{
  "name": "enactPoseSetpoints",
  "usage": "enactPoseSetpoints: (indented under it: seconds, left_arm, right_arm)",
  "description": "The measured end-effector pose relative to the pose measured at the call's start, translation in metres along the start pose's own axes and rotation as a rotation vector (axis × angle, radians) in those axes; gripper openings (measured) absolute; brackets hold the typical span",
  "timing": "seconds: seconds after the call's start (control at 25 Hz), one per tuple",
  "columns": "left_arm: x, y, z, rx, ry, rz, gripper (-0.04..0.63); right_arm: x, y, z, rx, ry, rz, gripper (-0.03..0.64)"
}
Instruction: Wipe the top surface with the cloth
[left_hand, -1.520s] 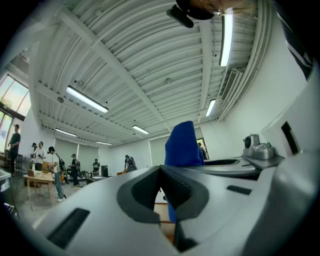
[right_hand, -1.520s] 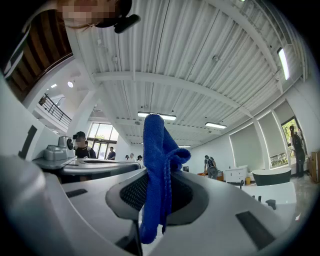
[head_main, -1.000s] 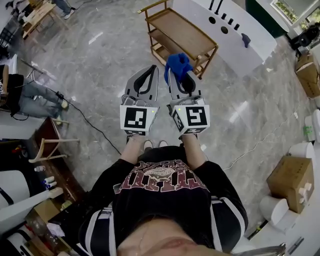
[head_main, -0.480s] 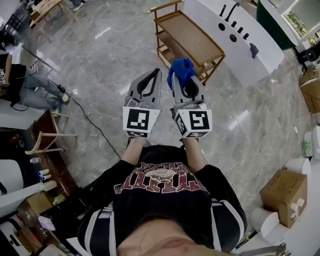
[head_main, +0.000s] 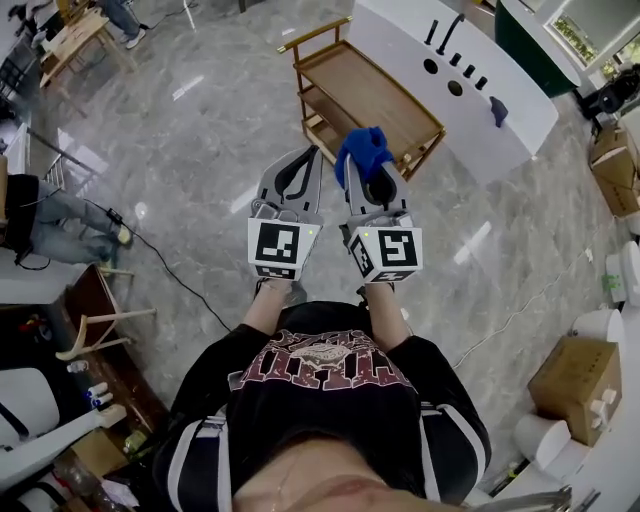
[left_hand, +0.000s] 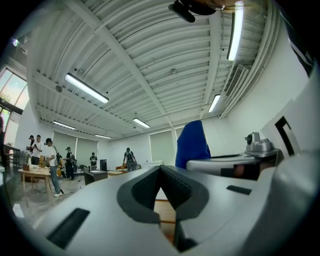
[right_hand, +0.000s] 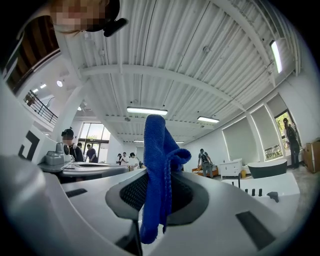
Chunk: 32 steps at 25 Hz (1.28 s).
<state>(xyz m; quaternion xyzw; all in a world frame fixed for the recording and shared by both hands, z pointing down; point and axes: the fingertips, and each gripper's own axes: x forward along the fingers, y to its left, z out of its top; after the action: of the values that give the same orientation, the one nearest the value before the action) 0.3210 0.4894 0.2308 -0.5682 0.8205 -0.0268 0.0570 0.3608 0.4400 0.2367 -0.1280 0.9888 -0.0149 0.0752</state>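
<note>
Pinches blue cloth (head_main: 362, 148) in right gripper (head_main: 368, 172), raised short of wooden trolley (head_main: 370, 90), likely ready for wiping its top; holds left gripper (head_main: 303, 160) pressed together, empty, equally short of it.

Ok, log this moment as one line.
left claw: shut, empty | right claw: shut on blue cloth | wooden cart: ahead, no contact

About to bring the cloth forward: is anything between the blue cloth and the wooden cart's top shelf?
Nothing visible. The blue cloth, pinched in the right hand-held gripper, hangs in open air before the wooden cart, whose top shelf looks bare. The left hand-held gripper, shut and empty, is beside it, out of the path.
</note>
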Motion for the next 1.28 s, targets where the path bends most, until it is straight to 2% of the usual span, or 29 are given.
enactPoseSetpoints:
  seconds: [0.48,0.84,1.04,1.28]
  left_arm:
    - [0.072,0.093,-0.014,-0.003,-0.002,-0.116,0.046]
    - [0.100,0.123,-0.024,-0.029,0.007,-0.170,0.046]
    - [0.119,0.142,-0.029,-0.021,0.010,-0.160,0.046]
    - [0.174,0.170,-0.038,-0.044,0.019,-0.143,0.046]
  right_arm:
    - [0.114,0.008,-0.016,-0.019,0.000,-0.084,0.086]
    - [0.155,0.005,-0.032,-0.013,0.038,-0.123,0.086]
    - [0.183,-0.004,-0.039,-0.010,0.041,-0.122,0.086]
    - [0.239,-0.030,-0.046,-0.014,0.049,-0.094,0.086]
